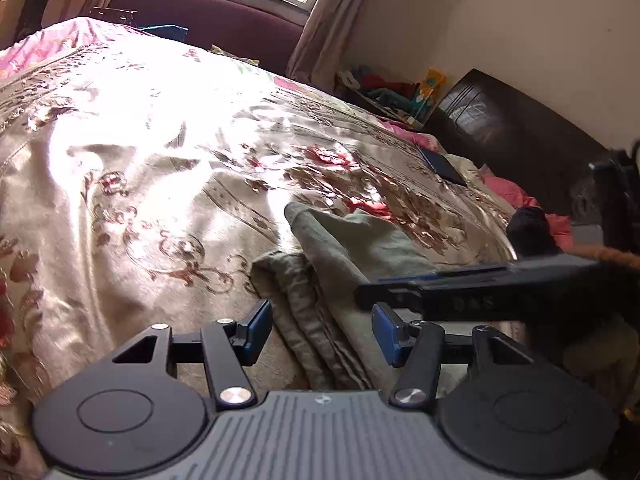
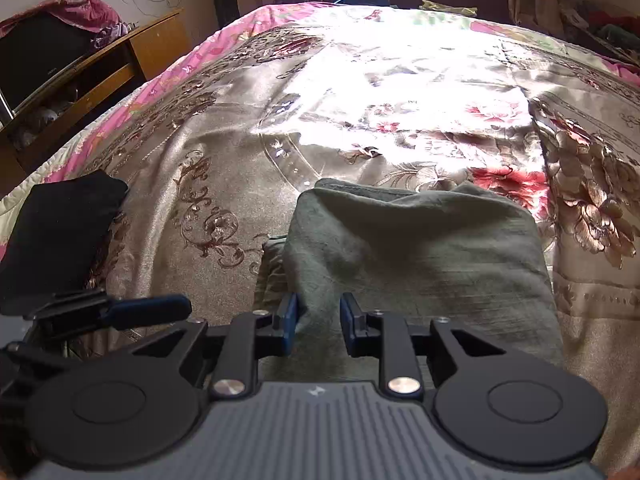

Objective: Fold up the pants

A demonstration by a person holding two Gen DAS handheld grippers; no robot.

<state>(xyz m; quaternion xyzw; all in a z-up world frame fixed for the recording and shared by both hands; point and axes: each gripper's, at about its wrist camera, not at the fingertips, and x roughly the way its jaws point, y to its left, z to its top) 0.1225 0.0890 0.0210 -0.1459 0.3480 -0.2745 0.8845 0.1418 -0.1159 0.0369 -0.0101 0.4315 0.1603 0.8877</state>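
The grey-green pants (image 1: 340, 264) lie folded in a bundle on the flowered bedspread (image 1: 140, 160). My left gripper (image 1: 322, 332) is open just above the bundle's near left edge, with cloth showing between its blue pads but not pinched. The right gripper's fingers (image 1: 400, 292) reach in from the right across the pants. In the right wrist view the pants (image 2: 420, 240) fill the centre. My right gripper (image 2: 319, 324) has its jaws apart with a ridge of pants cloth rising between them. The left gripper's blue pad (image 2: 152, 308) shows at the left.
A folded black garment (image 2: 60, 232) lies at the bed's left edge. A wooden stand with a TV (image 2: 80, 72) is beyond it. A dark phone (image 1: 442, 166) lies on the bed near the dark headboard (image 1: 520, 132). Clutter fills the far corner under the window.
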